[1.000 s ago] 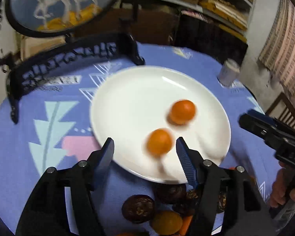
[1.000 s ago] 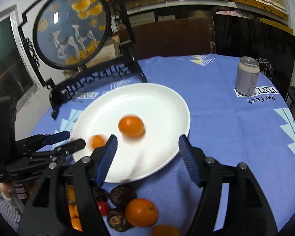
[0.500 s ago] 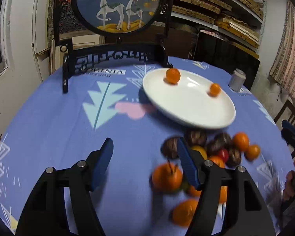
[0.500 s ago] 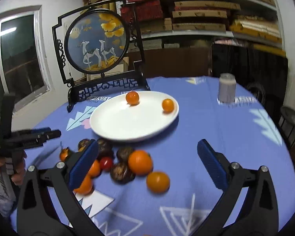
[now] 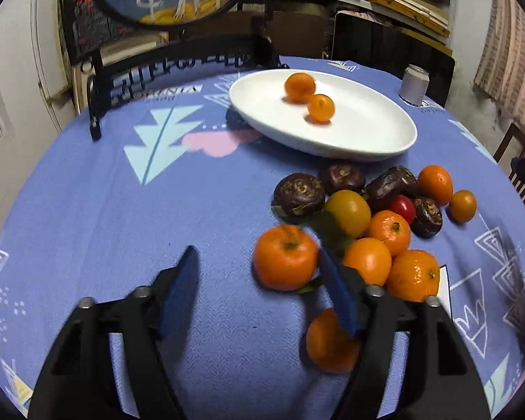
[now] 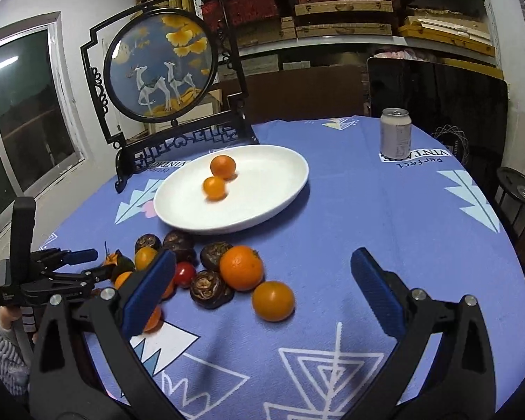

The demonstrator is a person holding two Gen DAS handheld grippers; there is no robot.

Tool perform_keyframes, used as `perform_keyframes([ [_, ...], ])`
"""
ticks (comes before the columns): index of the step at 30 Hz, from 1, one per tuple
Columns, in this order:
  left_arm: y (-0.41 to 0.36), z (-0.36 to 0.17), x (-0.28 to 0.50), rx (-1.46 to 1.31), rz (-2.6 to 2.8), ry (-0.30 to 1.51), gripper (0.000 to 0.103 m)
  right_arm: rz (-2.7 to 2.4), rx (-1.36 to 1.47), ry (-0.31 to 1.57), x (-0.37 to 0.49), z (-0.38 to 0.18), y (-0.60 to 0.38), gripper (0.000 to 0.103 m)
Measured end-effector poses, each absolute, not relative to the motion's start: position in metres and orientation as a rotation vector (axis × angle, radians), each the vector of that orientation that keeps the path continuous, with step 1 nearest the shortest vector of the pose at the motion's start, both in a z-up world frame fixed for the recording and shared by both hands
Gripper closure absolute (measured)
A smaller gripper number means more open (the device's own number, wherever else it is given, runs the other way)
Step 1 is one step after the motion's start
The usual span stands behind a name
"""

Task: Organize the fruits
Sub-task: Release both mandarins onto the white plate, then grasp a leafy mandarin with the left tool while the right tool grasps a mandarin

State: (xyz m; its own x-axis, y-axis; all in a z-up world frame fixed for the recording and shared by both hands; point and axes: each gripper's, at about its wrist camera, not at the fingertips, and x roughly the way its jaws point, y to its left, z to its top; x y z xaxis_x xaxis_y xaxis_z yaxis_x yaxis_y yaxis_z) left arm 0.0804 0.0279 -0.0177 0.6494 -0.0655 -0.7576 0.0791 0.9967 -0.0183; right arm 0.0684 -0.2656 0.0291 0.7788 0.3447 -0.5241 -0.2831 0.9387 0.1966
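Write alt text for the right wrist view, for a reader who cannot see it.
An open, empty right hand-held gripper hovers over a blue patterned tablecloth, above a pile of oranges and dark brown fruits. Beyond lies a white plate holding two small oranges; the left hand-held gripper enters at left.

A storeroom-like home room is shown. A round table in a blue printed tablecloth (image 6: 385,217) is backed by shelves (image 6: 350,17) stacked with flat wooden boxes. An ornamental deer screen (image 6: 159,66) is set on the table.
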Motion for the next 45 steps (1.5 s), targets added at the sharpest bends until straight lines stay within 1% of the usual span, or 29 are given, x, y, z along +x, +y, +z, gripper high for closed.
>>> perform_keyframes([
  [3, 0.036, -0.013, 0.079, 0.017, -0.046, 0.835, 0.023, 0.333, 0.138, 0.599, 0.071, 0.028, -0.271, 0.002],
  [7, 0.043, -0.010, 0.078, -0.016, -0.028, 0.815, 0.023, 0.311, 0.165, 0.619, 0.076, 0.025, -0.278, 0.002],
  [12, 0.018, -0.018, 0.079, 0.084, -0.089, 0.829, 0.023, 0.302, 0.164, 0.648, 0.080, 0.021, -0.279, 0.002],
  [15, 0.018, -0.021, 0.082, 0.077, -0.100, 0.837, 0.025, 0.307, 0.143, 0.662, 0.081, 0.019, -0.276, 0.002],
  [17, 0.020, -0.023, 0.084, 0.061, -0.110, 0.847, 0.028, 0.314, 0.129, 0.672, 0.081, 0.017, -0.273, 0.002],
  [20, 0.020, -0.024, 0.084, 0.058, -0.119, 0.851, 0.038, 0.311, 0.102, 0.686, 0.082, 0.013, -0.268, 0.002],
  [22, 0.018, -0.024, 0.084, 0.061, -0.135, 0.852, 0.046, 0.310, 0.089, 0.702, 0.084, 0.010, -0.266, 0.002],
  [23, 0.017, -0.024, 0.083, 0.064, -0.140, 0.850, 0.047, 0.308, 0.079, 0.711, 0.085, 0.007, -0.264, 0.002],
  [25, 0.014, -0.023, 0.081, 0.070, -0.151, 0.845, 0.057, 0.310, 0.057, 0.727, 0.086, 0.003, -0.260, 0.002],
  [26, 0.014, -0.023, 0.081, 0.071, -0.155, 0.842, 0.059, 0.313, 0.038, 0.740, 0.087, -0.001, -0.256, 0.002],
  [28, 0.014, -0.022, 0.080, 0.071, -0.149, 0.838, 0.063, 0.317, 0.013, 0.752, 0.087, -0.004, -0.252, 0.002],
  [30, 0.016, -0.021, 0.081, 0.060, -0.146, 0.837, 0.063, 0.315, -0.017, 0.765, 0.087, -0.009, -0.247, 0.004],
  [33, 0.018, -0.021, 0.081, 0.046, -0.144, 0.839, 0.064, 0.315, -0.044, 0.786, 0.089, -0.014, -0.243, 0.011],
  [35, 0.019, -0.021, 0.081, 0.047, -0.143, 0.838, 0.064, 0.317, -0.044, 0.805, 0.091, -0.018, -0.243, 0.021],
  [38, 0.020, -0.021, 0.082, 0.044, -0.139, 0.839, 0.064, 0.323, -0.030, 0.835, 0.095, -0.023, -0.245, 0.032],
  [39, 0.020, -0.021, 0.082, 0.043, -0.139, 0.839, 0.064, 0.326, -0.024, 0.844, 0.096, -0.024, -0.245, 0.034],
  [40, 0.020, -0.021, 0.082, 0.043, -0.139, 0.840, 0.064, 0.329, -0.018, 0.850, 0.097, -0.025, -0.245, 0.037],
  [42, 0.020, -0.022, 0.083, 0.051, -0.139, 0.840, 0.064, 0.340, -0.004, 0.863, 0.099, -0.027, -0.246, 0.059],
  [43, 0.019, -0.022, 0.082, 0.054, -0.139, 0.839, 0.064, 0.353, 0.010, 0.874, 0.101, -0.029, -0.246, 0.065],
  [45, 0.019, -0.022, 0.082, 0.056, -0.139, 0.838, 0.064, 0.361, 0.030, 0.877, 0.103, -0.030, -0.248, 0.065],
])
